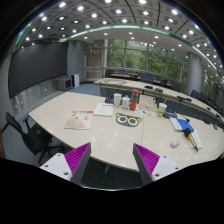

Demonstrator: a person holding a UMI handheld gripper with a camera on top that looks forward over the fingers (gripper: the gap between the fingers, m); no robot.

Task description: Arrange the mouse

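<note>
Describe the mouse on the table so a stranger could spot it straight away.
Start at the big pale conference table ahead of the open gripper. Look beyond the gripper's right finger, toward the blue object near the table's right end. Just nearer than it lies the mouse: a small, low, rounded whitish lump lying alone on bare tabletop, unlike the taller cups standing mid-table.

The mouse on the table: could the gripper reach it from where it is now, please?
Probably yes: the gripper is open, and the bare table lies between it and the mouse, which sits well beyond the fingers.
</note>
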